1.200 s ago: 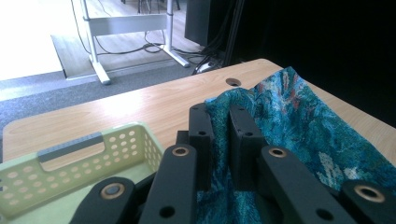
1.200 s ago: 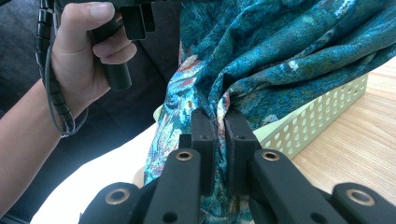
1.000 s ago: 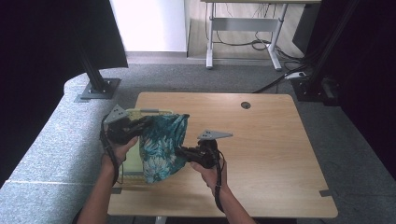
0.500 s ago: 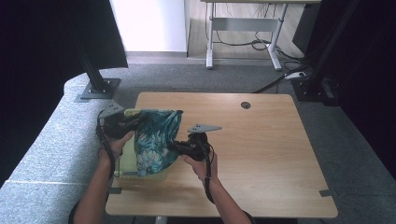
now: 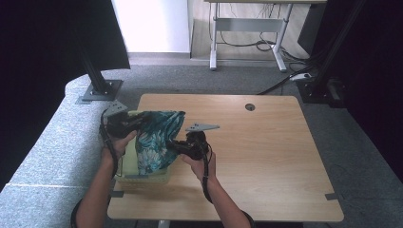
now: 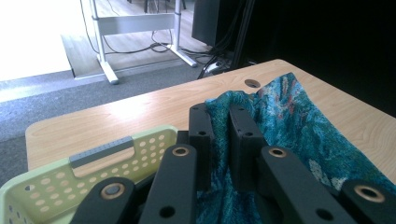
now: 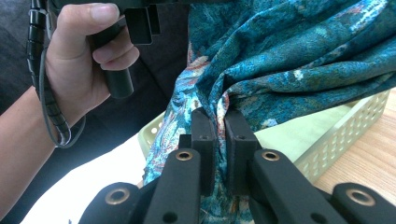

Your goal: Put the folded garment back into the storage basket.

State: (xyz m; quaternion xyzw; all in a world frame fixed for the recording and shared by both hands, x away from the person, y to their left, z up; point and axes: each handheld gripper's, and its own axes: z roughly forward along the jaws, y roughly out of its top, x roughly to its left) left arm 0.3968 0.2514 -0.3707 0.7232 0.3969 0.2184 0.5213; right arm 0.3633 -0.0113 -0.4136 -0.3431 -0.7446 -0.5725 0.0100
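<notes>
Holding the teal patterned cloth [image 5: 157, 140] above the green basket [image 5: 124, 164], both the left gripper [image 6: 219, 140] and the right gripper [image 7: 219, 149] are clamped on it, lowering not yet done.

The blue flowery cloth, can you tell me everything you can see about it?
The cloth is a soft, thin-looking fabric in teal blue with a leafy pattern and small red and white flecks. It is crumpled into loose folds and held up over the pale green basket, its lower end hanging into it. The left gripper pinches one part and the right gripper pinches a fold lower down, so it sags between them at the table's left side.
</notes>
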